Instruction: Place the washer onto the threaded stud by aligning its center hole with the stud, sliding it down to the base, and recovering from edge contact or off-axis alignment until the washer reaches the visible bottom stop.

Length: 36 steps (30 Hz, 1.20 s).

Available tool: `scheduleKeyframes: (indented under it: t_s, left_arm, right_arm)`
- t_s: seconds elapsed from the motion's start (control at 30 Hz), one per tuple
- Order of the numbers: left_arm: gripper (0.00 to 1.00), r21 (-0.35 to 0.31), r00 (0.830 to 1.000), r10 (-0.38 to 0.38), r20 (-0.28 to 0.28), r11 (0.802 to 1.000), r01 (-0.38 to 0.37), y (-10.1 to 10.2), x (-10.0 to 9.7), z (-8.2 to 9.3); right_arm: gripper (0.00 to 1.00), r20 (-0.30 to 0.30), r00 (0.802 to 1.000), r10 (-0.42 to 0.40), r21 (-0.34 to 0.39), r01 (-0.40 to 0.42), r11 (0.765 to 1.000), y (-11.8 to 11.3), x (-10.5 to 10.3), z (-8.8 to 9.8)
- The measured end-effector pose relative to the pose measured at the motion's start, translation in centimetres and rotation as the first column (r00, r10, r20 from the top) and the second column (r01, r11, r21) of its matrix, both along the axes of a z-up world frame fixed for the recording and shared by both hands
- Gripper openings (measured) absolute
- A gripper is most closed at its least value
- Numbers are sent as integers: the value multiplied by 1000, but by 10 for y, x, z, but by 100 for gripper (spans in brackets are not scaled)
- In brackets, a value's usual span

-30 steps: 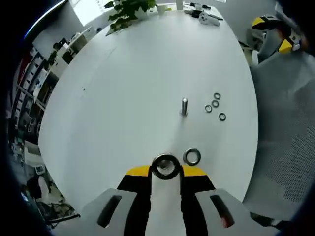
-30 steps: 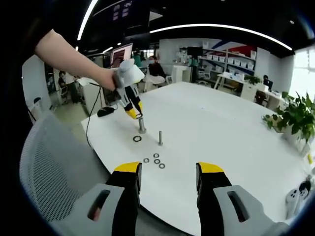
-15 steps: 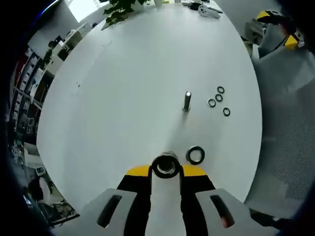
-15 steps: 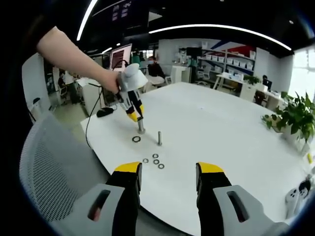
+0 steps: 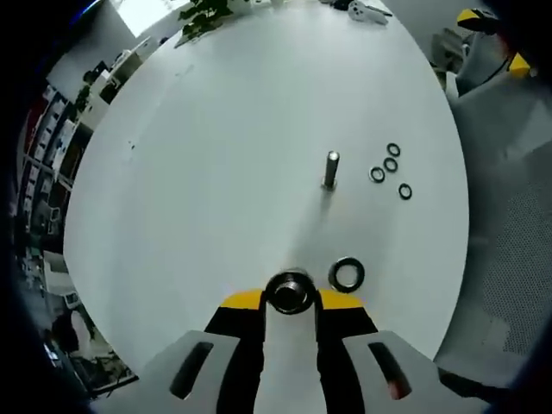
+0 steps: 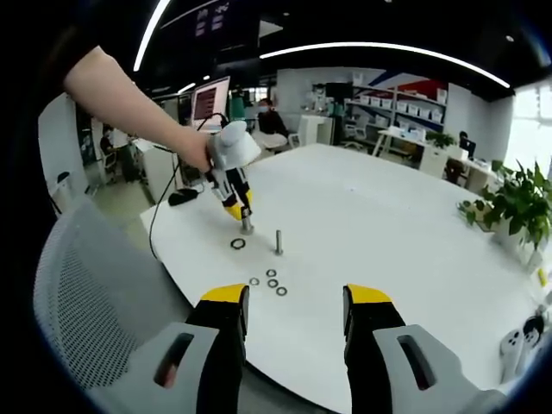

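On the white round surface (image 5: 216, 155) stands a threaded stud (image 5: 331, 169), upright and bare along its visible length, with three small washers (image 5: 391, 166) lying flat in a loose cluster just to one side of it. In the left gripper view, the left hand-held gripper (image 5: 291, 297) has its yellow-tipped jaws drawn close together on a thick metal cylindrical piece (image 5: 291, 291), seen end-on with a dark bore — whether it is a washer or a nut-like part I cannot tell. Just beside it a larger dark ring washer (image 5: 348, 274) lies flat on the surface, apart from the jaws and well short of the stud. From the right gripper view, the same left hand-held gripper (image 6: 241, 217) shows at the end of a person's bare forearm (image 6: 129, 95), pointing down with its held piece near or at the surface, close to the ring washer (image 6: 237, 244) and a little apart from the stud (image 6: 279, 241); the three small washers (image 6: 271, 282) sit nearer the camera. The right hand-held gripper (image 6: 295, 312) has its jaws spread wide with nothing between them, held back over the near edge of the surface. A mesh chair back (image 6: 86, 293) stands off that edge, and a potted plant (image 6: 513, 207) sits at the far side.
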State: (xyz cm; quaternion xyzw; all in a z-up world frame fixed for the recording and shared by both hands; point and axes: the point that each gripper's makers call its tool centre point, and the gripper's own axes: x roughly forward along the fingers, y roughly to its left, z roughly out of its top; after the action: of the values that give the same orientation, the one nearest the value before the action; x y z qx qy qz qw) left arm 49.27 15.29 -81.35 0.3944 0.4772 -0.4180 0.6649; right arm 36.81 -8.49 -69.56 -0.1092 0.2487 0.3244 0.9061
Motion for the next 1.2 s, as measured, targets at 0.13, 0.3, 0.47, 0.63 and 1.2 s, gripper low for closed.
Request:
scheduleKeyframes:
  t_s: [0.13, 0.3, 0.47, 0.63, 1.2]
  left_arm:
    - [20, -11, 999, 38, -6, 999, -38, 2, 0, -3]
    - [20, -41, 997, 77, -10, 996, -77, 3, 0, -1]
    - [21, -64, 995, 96, 3, 993, -96, 4, 0, 4]
    - [22, -93, 992, 126, 0, 988, -126, 7, -2, 8]
    - [23, -110, 990, 142, 2, 984, -141, 7, -3, 7]
  right_arm:
    - [46, 2, 1000, -3, 5, 3, 1000, 0, 0, 1]
    - [46, -3, 1000, 9, -3, -9, 1000, 2, -1, -1]
    - [46, -9, 1000, 20, -6, -20, 1000, 4, -2, -2]
    - [46, -10, 1000, 23, -9, -23, 1000, 4, -3, -2]
    - [46, -4, 1000, 18, -10, -18, 1000, 3, -3, -2]
